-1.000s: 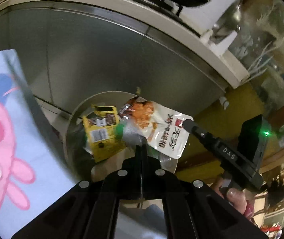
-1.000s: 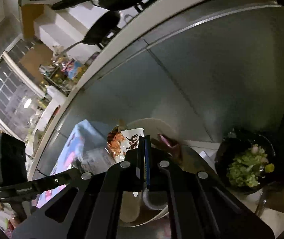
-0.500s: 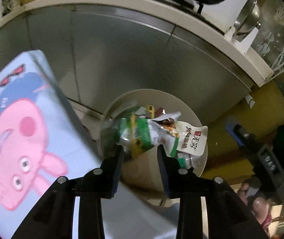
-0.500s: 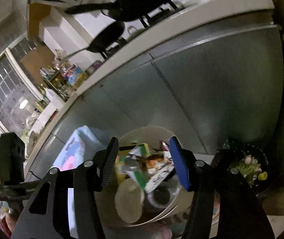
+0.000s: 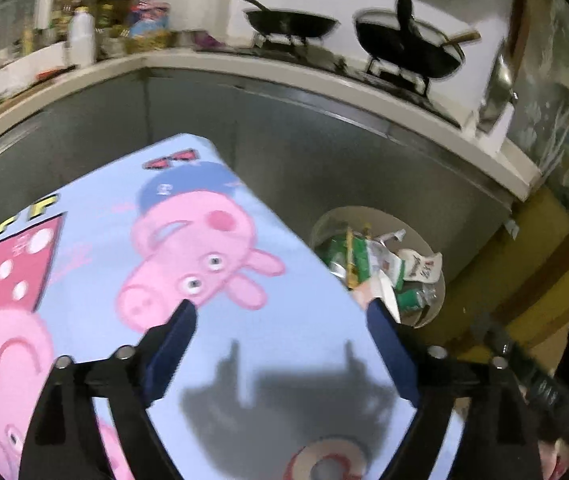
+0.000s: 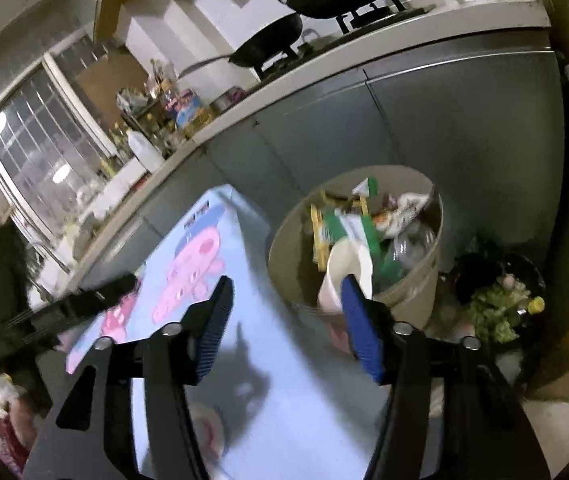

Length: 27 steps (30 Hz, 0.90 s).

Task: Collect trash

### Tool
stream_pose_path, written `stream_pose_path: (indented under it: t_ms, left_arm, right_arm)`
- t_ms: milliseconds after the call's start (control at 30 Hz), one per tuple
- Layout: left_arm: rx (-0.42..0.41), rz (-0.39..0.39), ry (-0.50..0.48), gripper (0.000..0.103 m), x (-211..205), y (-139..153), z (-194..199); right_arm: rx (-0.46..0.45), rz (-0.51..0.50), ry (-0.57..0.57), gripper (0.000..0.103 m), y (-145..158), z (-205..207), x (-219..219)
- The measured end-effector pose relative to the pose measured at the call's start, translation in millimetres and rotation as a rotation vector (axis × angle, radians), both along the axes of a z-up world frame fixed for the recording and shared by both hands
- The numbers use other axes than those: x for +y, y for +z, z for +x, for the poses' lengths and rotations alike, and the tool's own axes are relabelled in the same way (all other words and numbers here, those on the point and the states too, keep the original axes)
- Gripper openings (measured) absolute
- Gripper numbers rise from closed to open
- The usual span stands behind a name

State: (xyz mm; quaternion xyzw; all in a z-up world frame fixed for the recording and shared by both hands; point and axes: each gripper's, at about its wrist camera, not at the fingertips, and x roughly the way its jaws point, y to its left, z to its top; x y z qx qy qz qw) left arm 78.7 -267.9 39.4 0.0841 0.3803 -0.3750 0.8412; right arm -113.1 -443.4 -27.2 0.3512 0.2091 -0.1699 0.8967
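A round beige trash bin (image 6: 284,240) stands on the floor beside the table; it also shows in the left wrist view (image 5: 324,224). It holds snack wrappers (image 6: 364,228), a white paper cup (image 6: 348,268) and a crushed clear bottle. The same wrappers (image 5: 368,256) show in the left wrist view. My left gripper (image 5: 280,324) is open and empty above the table. My right gripper (image 6: 284,296) is open and empty over the table's edge, near the bin.
The table has a light blue cloth with a pink cartoon pig (image 5: 204,240). A black bin with vegetable scraps (image 6: 500,300) stands right of the beige bin. Grey cabinet doors (image 6: 464,120) rise behind, under a counter with woks (image 5: 292,24).
Both grippers opened and let their wrappers drop into the beige bin. Both then drew back and up over the table.
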Motion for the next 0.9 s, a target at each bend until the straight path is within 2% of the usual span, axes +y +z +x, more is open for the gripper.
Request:
stream_pose_path:
  t_ms: [100,133,200,300,433,900]
  left_arm:
    - [-0.040,-0.004,0.023,0.099,17,4,-10]
    - [-0.054,0.014,0.026,0.099,20,4,-13]
    - [-0.087,0.073,0.052,0.099,24,3,-21]
    - [-0.130,0.130,0.084,0.099,28,0,-31]
    - [-0.108,0.109,0.070,0.099,37,-3,-39]
    - [-0.198,0.128,0.082,0.099,45,11,-54]
  right_arm:
    - [0.042,-0.011,-0.039,0.076,-2,-6,24]
    - [0.067,-0.016,-0.068,0.083,-2,-7,30]
    - [0.091,-0.021,-0.098,0.086,-1,-10,39]
    - [0.084,-0.025,-0.097,0.086,7,-14,51]
    - [0.075,-0.026,-0.091,0.086,17,-15,55]
    - [0.033,-0.069,-0.084,0.086,42,-18,77]
